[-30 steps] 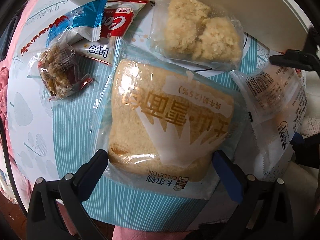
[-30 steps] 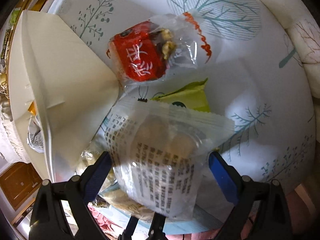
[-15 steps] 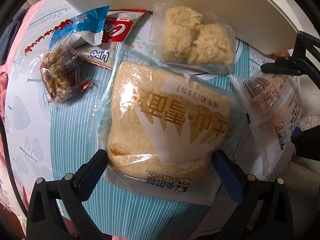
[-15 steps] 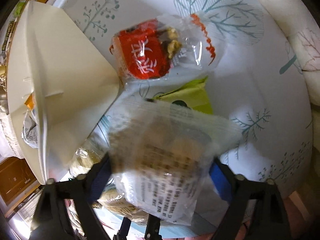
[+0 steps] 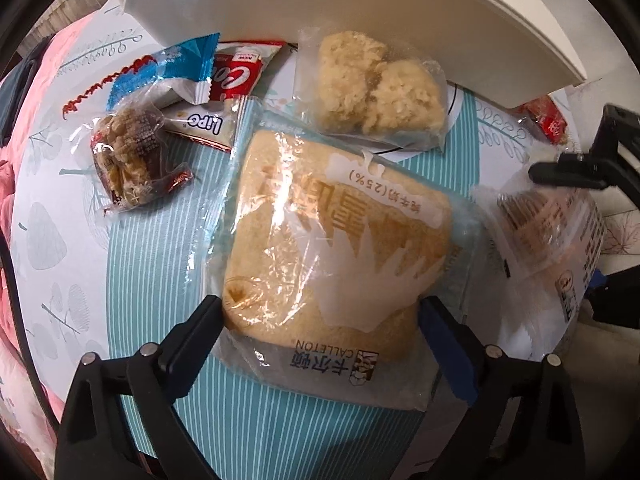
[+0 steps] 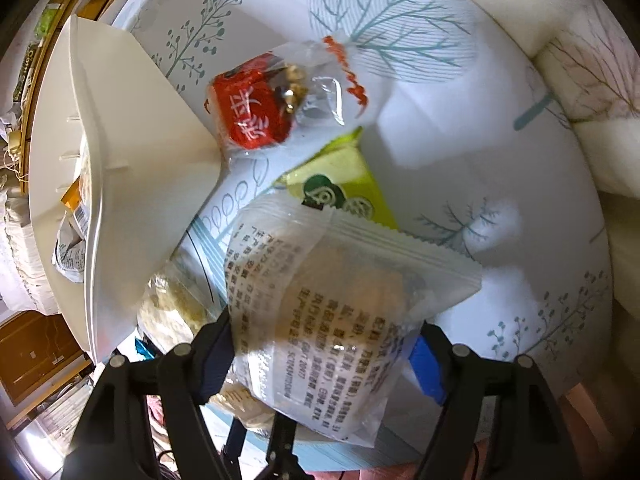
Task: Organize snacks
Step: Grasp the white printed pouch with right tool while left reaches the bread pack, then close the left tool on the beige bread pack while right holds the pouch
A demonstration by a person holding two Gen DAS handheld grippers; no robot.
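A big bread pack [image 5: 336, 240] lies on the teal striped cloth. My left gripper [image 5: 320, 316] points down over it, jaws closing. Its fingertips stand at the two sides of the pack's near end, just at the wrap. A translucent white packet [image 6: 332, 300] with black print sits between the fingers of my right gripper [image 6: 324, 344]. Those jaws are closing too and pinch its lower part. In the left wrist view the same white packet [image 5: 548, 240] shows blurred at the right edge.
A white bin [image 5: 360, 0] stands at the far side, seen again as the bin [image 6: 132, 160] with packets inside. Around lie a crumbly cake pack [image 5: 376, 88], a nut snack [image 5: 132, 164], a blue packet [image 5: 172, 72], a red snack [image 6: 252, 112] and a green packet [image 6: 340, 184].
The right fingers have drawn in onto the white packet, which has shifted and blurred. The left wrist view has slid along the cloth, and its fingers have come slightly closer to the bread pack.
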